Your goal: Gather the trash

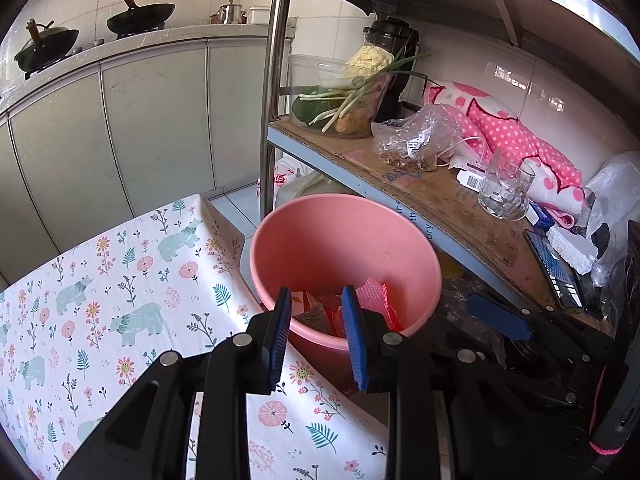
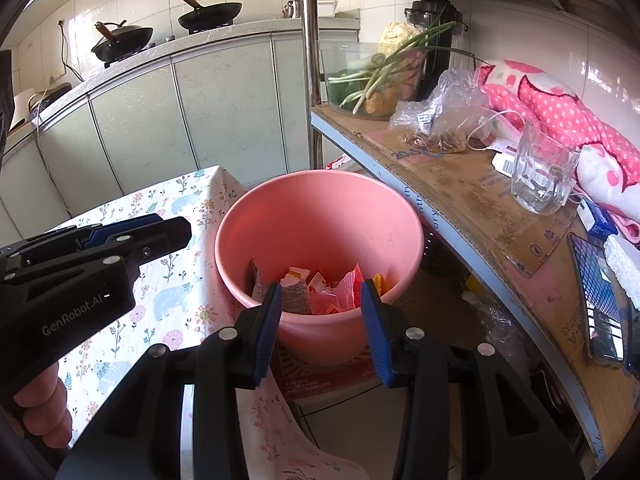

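A lived-in home kitchen: two black woks (image 2: 210,11) sit on a gas hob along a pale stone bench (image 2: 168,46) with grey-green cabinet doors (image 2: 224,108) below and white wall tiles (image 2: 128,4) behind. A steel shelf rack (image 2: 460,200) lined with flattened cardboard carries a glass bowl (image 1: 320,96) of spring onions and greens, a black blender (image 1: 394,52), a glass mug (image 2: 544,176) and pink polka-dot cloth (image 2: 560,108). A bear-and-flower tablecloth (image 1: 100,280) covers a small table beside it.

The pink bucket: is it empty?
No, the pink bucket holds crumpled wrappers and other scraps at its bottom.
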The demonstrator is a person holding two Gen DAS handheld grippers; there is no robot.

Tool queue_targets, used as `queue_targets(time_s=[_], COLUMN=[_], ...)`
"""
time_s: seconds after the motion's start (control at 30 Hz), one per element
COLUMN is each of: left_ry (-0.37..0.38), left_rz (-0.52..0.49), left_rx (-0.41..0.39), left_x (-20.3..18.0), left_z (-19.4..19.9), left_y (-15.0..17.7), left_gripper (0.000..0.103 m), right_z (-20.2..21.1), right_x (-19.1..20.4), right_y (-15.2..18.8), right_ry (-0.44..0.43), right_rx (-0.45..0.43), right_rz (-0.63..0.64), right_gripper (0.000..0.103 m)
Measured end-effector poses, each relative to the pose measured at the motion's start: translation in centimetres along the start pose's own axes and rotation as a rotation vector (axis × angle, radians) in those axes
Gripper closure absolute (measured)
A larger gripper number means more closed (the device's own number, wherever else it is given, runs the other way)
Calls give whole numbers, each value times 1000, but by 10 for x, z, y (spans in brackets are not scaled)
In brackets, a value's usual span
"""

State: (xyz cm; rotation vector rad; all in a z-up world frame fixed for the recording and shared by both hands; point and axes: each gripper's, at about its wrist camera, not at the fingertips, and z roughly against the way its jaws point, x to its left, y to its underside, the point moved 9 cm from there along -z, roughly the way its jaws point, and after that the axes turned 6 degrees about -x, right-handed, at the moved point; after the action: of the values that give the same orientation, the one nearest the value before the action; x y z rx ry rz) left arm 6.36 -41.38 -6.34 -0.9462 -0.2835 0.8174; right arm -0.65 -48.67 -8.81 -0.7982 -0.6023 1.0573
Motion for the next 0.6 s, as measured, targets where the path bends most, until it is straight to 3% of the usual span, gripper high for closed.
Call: queue_targets(time_s=[0.6], left_ry=[1], left_rz=[-1], left_rx=[3], left_x=[0], left_z=[-1], left_y=[0], left_gripper=[77], right_z=[0], right_x=[-2], right_y=[-1], right_ry=[1], right_rx=[1], right_rz=[1], right_gripper=[62])
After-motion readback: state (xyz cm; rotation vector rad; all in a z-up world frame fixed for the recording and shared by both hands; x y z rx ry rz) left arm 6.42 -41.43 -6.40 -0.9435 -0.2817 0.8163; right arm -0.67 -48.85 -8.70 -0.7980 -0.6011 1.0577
